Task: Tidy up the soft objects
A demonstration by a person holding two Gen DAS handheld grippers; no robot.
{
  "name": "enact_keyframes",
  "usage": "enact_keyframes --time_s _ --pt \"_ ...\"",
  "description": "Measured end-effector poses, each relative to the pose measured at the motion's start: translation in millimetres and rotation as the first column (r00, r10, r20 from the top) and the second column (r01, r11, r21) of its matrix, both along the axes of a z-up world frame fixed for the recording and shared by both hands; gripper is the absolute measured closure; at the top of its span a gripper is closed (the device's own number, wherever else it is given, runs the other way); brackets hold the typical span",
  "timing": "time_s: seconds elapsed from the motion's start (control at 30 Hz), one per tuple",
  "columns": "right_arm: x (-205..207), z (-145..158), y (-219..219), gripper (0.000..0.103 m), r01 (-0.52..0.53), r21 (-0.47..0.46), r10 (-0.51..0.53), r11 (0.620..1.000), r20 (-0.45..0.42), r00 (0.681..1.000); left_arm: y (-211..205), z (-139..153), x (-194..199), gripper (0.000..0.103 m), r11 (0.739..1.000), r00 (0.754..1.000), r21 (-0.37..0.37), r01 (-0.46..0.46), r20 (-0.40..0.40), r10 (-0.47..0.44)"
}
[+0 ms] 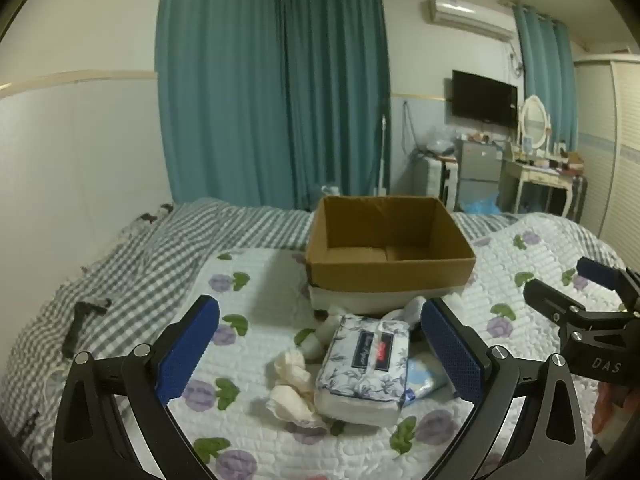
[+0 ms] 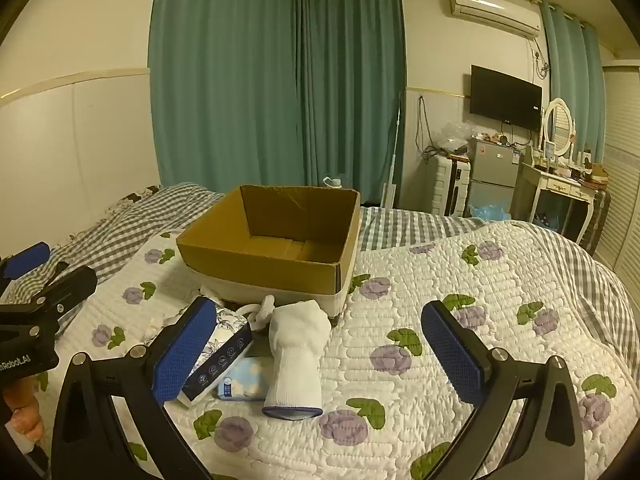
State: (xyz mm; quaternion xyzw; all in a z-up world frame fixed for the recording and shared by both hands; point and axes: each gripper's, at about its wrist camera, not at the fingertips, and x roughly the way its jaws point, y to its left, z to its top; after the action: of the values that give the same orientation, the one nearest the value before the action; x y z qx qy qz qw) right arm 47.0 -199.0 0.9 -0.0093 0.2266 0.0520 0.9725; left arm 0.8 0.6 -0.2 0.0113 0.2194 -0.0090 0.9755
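While both jaws stand wide apart and empty, the tissue pack [image 1: 366, 364] lies between the left gripper [image 1: 320, 356] jaws; the cardboard box [image 1: 390, 248] sits at twelve o'clock, with bare quilt [image 2: 460, 292] at three o'clock.

A home bedroom.
Quilted bed [image 2: 460, 320], teal curtains [image 2: 276, 80], wall television [image 2: 506, 98], and what looks like a dressing table with mirror [image 2: 558, 122].

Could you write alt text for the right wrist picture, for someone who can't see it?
Open gripper hovers over a floral quilt, jaws wide around a white glove. Tissue pack lies left of it; an empty cardboard box sits behind.
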Motion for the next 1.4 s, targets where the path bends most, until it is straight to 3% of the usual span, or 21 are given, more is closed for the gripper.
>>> enact_keyframes --time_s 0.47,0.53,1.4 --pt "2 -3 -2 0.000 -0.002 -0.002 0.001 1.000 -0.009 1.000 -8 2 4 0.000 0.999 0.999 0.031 0.021 0.031 -0.022" --pt "2 -3 -2 0.000 -0.001 -0.002 0.001 1.000 -0.011 1.000 1 -3 -2 0.000 1.000 1.000 0.007 0.001 0.013 -0.001" --pt "1 -7 -1 0.000 -0.004 -0.002 0.004 1.000 -0.019 1.000 -4 -9 1 0.000 1.000 1.000 0.016 0.007 0.005 -0.007"
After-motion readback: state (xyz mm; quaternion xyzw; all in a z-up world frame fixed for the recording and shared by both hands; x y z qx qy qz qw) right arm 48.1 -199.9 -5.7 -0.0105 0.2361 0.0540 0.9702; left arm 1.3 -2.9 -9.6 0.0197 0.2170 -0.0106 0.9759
